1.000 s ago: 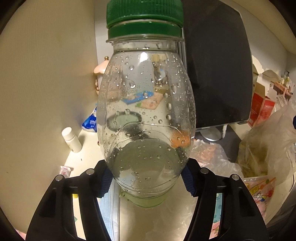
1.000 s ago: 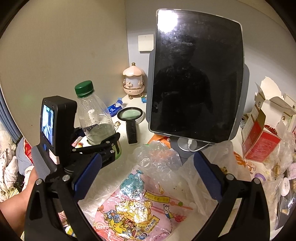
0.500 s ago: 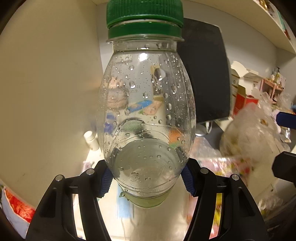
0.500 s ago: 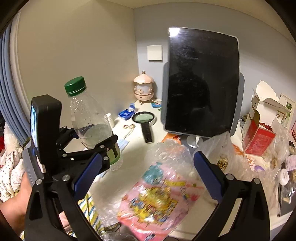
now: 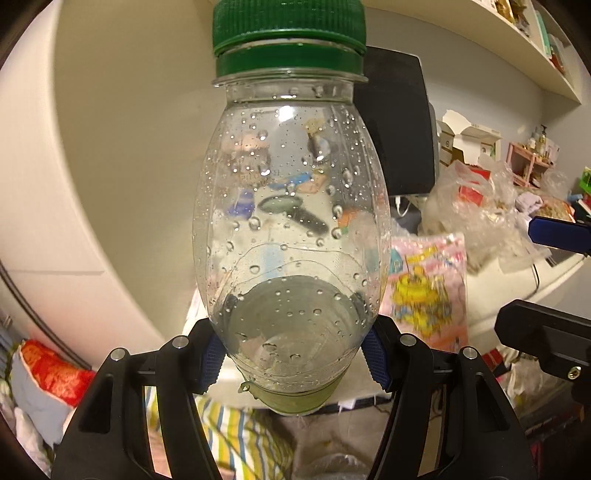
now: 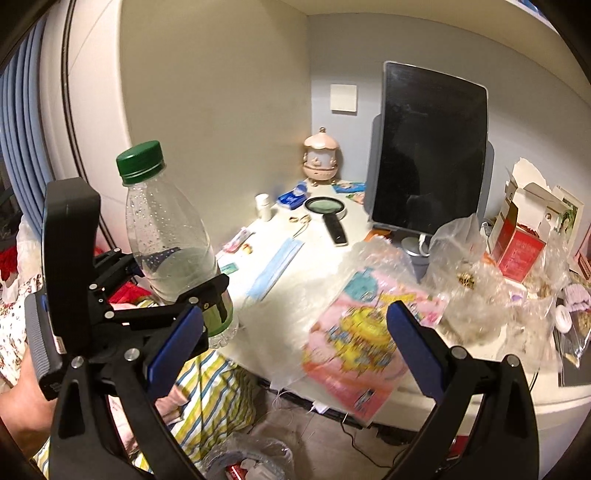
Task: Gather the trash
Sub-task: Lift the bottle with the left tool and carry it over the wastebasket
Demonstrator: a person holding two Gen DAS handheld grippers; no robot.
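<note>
Right wrist view: left gripper (image 6: 184,291) clamps the water bottle (image 6: 166,236) off the desk's (image 6: 280,295) front edge now; right gripper (image 6: 295,350) gapes empty above the pink wrapper (image 6: 362,332).

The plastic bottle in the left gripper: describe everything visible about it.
The plastic bottle is clear, bulging in the middle, with a ribbed green screw cap closed on top and a pale green label band near its base. Droplets cling inside its wall; a little clear liquid sits in the lower part. It stands upright, off the desk, clamped low on its body between the blue pads of the left gripper. Nothing else touches it.
</note>
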